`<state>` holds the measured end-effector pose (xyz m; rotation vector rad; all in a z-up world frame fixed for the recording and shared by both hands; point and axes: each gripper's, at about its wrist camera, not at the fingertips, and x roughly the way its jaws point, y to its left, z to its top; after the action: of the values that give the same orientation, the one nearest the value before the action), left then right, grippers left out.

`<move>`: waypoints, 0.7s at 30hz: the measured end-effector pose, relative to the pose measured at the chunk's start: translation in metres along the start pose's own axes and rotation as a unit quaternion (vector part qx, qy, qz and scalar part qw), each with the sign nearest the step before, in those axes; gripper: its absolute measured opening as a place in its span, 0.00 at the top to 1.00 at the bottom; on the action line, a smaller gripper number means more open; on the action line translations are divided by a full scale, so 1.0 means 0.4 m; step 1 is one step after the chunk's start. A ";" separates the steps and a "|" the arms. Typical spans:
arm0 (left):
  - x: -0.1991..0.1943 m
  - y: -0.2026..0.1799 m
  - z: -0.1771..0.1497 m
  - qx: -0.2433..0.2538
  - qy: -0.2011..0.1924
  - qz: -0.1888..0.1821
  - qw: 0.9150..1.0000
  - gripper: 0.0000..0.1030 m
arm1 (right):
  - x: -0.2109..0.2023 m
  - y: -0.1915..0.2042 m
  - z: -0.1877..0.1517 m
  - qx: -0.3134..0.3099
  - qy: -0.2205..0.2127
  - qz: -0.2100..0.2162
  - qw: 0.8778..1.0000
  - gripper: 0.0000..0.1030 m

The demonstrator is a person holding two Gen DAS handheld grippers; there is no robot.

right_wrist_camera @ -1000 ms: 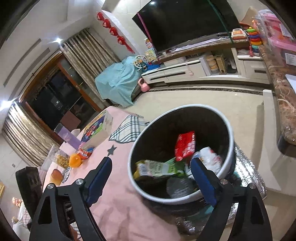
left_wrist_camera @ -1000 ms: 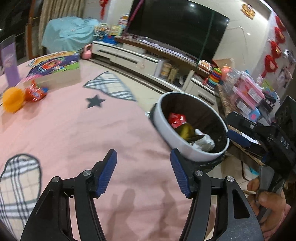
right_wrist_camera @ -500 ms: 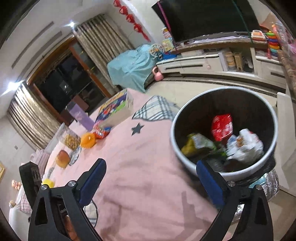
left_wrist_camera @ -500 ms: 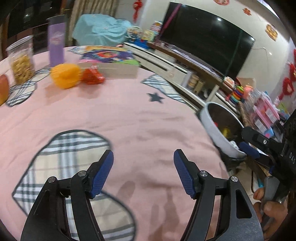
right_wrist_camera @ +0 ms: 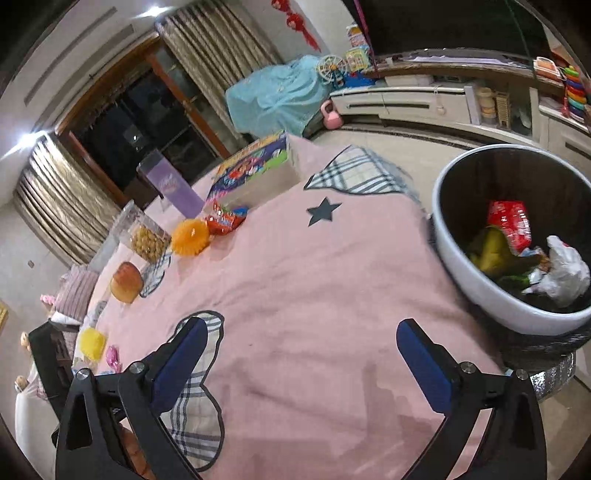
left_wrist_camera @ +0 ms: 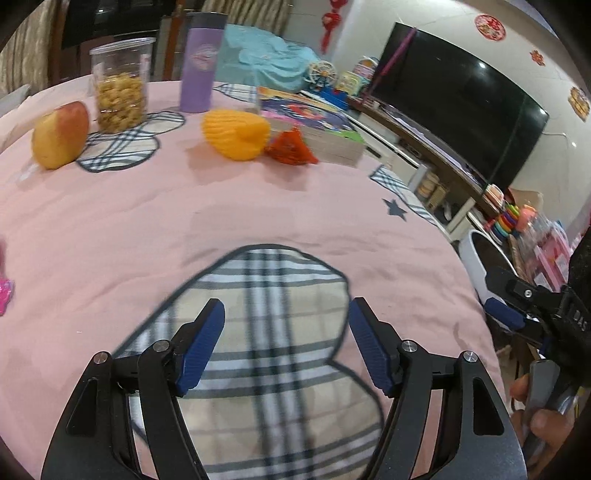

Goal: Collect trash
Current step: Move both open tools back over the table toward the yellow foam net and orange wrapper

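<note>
A large dark television [left_wrist_camera: 458,107] is standing against the pale wall [left_wrist_camera: 554,147], above a long low white cabinet [right_wrist_camera: 413,105] with a wooden top. Red paper ornaments [left_wrist_camera: 491,26] are hanging on that wall. Striped beige curtains [right_wrist_camera: 218,48] are flanking a dark glazed door [right_wrist_camera: 140,110] with a wooden frame. A light blue cloth [right_wrist_camera: 277,96] is covering furniture beside the cabinet. Pale tiled floor [right_wrist_camera: 424,136] is reflecting light. A bright ceiling light [right_wrist_camera: 27,138] is glaring at the left.

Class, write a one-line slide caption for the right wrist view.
Open right gripper hovers empty over the pink tablecloth beside the part-filled trash bin.
</note>
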<state>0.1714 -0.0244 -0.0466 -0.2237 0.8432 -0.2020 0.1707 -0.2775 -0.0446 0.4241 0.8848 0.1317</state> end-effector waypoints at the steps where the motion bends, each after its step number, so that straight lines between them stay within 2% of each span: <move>1: -0.003 0.009 0.001 -0.002 -0.001 0.002 1.000 0.31 | 0.009 0.006 -0.001 -0.002 0.002 -0.003 1.000 0.00; 4: -0.007 0.044 0.001 -0.014 -0.004 0.010 1.000 0.30 | 0.037 0.031 -0.009 -0.010 0.009 0.006 1.000 0.00; 9: -0.004 0.094 0.004 -0.034 -0.003 0.024 0.999 0.30 | 0.074 0.083 -0.015 -0.036 0.004 -0.002 0.999 0.00; 11: -0.001 0.108 0.007 -0.037 -0.003 0.027 0.999 0.30 | 0.089 0.102 -0.015 -0.047 0.001 0.011 0.999 0.00; 21: 0.021 0.137 0.027 -0.042 0.003 0.041 0.998 0.30 | 0.156 0.144 0.005 -0.060 0.008 0.027 0.998 0.04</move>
<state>0.1899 0.0273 -0.0606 -0.2662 0.8656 -0.0905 0.2150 -0.2079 -0.0648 0.3350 0.8764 0.2364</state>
